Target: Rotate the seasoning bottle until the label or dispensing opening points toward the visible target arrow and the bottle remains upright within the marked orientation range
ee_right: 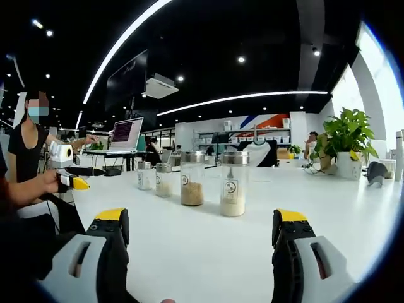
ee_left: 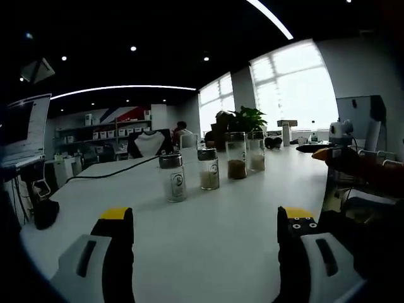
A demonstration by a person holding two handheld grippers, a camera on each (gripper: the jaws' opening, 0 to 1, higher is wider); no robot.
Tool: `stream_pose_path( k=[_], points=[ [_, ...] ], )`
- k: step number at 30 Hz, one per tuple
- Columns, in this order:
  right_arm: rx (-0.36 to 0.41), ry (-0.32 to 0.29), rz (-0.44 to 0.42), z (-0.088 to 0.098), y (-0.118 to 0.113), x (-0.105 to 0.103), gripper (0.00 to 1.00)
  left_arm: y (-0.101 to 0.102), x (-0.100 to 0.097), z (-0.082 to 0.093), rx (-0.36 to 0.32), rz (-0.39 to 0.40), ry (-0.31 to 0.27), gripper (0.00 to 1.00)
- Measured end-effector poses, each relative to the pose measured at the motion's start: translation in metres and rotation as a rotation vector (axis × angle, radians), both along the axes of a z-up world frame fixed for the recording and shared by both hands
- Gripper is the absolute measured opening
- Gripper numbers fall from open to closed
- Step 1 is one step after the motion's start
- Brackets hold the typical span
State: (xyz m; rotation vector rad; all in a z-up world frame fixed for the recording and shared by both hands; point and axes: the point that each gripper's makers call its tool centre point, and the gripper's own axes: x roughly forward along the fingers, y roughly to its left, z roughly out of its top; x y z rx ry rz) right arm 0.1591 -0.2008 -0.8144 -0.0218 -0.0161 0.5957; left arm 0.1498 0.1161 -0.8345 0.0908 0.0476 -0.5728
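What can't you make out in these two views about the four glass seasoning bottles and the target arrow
- Target arrow: no mark can be made out on the white table in either view.
- Label print on the four clear glass seasoning bottles with silver caps: too small to read in both views.
- Dispensing openings: on the cap tops, hidden by the low camera angle.
- Far bottles in the right gripper view: small, one partly overlapping the other.

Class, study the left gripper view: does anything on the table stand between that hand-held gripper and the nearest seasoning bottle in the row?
Nothing visible does. The left hand-held gripper is open, and only bare white table lies between its jaws and the nearest seasoning bottle. The other three bottles stand beyond it, to its right.
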Motion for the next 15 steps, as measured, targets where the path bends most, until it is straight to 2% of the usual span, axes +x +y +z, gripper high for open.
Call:
stream_pose_path(
  k=[5, 9, 14, 15],
  points=[
    [-0.007, -0.008, -0.004, 0.002, 0.0, 0.001, 0.93, -0.006, -0.001, -0.001, -0.004, -0.007, -0.002, 0.99],
    [0.03, -0.005, 0.02, 0.004, 0.006, -0.005, 0.93, -0.008, 0.0, -0.001, 0.009, -0.007, -0.009, 0.99],
    [0.056, -0.039, 0.023, 0.012, 0.01, -0.006, 0.99, -0.009, -0.002, 0.001, -0.004, -0.011, -0.009, 1.0],
    [0.054, -0.03, 0.023, 0.011, 0.01, -0.006, 0.99, -0.01, -0.002, 0.0, -0.003, -0.013, -0.005, 1.0]
  ],
)
